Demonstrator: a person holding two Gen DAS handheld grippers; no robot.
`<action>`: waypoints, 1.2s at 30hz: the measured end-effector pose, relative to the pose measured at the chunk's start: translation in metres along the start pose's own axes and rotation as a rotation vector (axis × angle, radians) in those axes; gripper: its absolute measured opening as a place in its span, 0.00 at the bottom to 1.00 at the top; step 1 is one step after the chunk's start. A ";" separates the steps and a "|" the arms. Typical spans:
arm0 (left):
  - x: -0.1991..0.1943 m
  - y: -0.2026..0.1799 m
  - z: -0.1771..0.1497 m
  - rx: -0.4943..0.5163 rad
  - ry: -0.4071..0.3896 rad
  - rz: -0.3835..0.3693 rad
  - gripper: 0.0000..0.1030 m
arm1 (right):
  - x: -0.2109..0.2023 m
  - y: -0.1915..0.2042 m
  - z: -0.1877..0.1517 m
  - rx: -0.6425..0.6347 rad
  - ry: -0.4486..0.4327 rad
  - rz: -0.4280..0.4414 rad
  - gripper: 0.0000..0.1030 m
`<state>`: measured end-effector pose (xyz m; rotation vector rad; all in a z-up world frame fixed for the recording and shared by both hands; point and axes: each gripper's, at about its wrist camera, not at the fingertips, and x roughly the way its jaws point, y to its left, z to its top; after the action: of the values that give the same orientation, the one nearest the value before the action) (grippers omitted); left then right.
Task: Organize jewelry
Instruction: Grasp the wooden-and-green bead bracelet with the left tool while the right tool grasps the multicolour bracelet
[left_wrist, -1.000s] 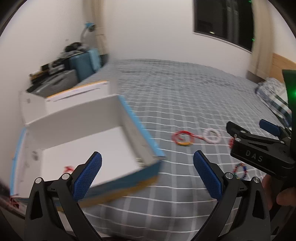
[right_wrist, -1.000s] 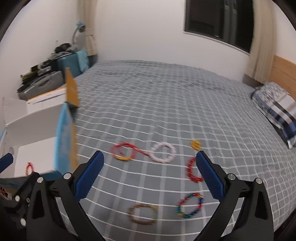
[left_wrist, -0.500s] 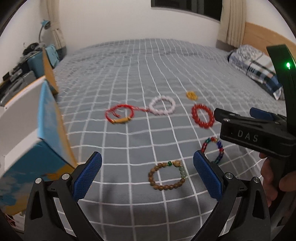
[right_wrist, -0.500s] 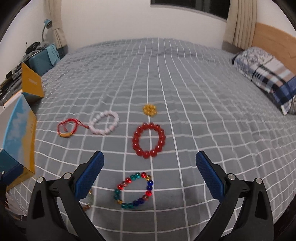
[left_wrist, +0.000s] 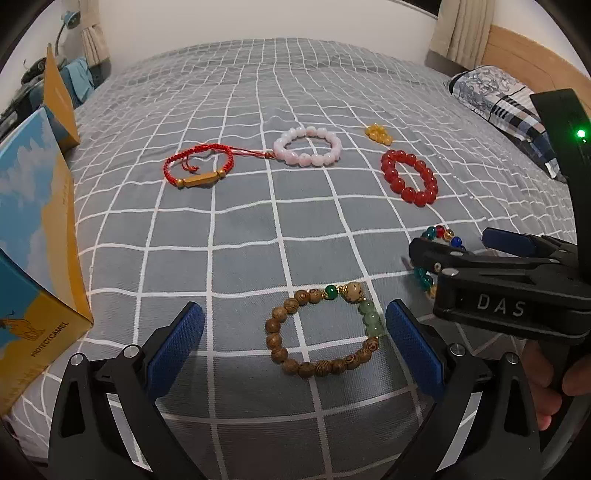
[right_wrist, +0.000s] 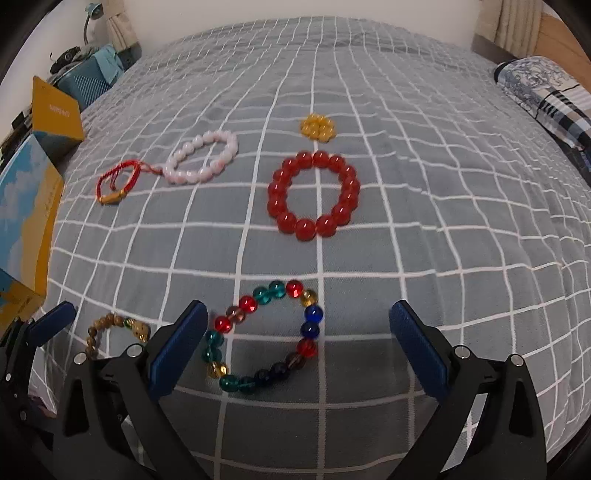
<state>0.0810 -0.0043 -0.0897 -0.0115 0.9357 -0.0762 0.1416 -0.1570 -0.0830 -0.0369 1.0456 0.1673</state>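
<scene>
Several bracelets lie on the grey checked bedspread. My left gripper is open, its jaws either side of a brown wooden bead bracelet, low over the bed. My right gripper is open over a multicoloured glass bead bracelet; it shows at the right of the left wrist view. Farther off lie a red bead bracelet, a pink bead bracelet, a red cord bracelet and a small yellow bead cluster.
A blue and yellow cardboard box stands on the bed at the left, its flap up. A checked pillow lies at the far right by a wooden headboard. Luggage and clutter sit beyond the bed's far left corner.
Both grippers swung right, away from the open box, and dropped low toward the bracelets. The wooden and multicoloured bracelets now lie between the jaws. Both stayed open.
</scene>
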 end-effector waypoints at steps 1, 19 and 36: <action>0.001 -0.001 -0.001 0.006 0.001 -0.001 0.94 | 0.002 0.000 -0.001 -0.001 0.007 -0.001 0.93; 0.006 -0.005 -0.007 0.040 0.016 -0.014 0.58 | 0.004 0.002 -0.003 -0.045 0.004 -0.045 0.41; -0.012 0.011 -0.002 -0.026 -0.031 -0.041 0.07 | -0.020 -0.002 -0.003 -0.013 -0.094 -0.042 0.09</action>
<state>0.0728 0.0079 -0.0816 -0.0558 0.9053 -0.1016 0.1298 -0.1618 -0.0671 -0.0624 0.9497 0.1364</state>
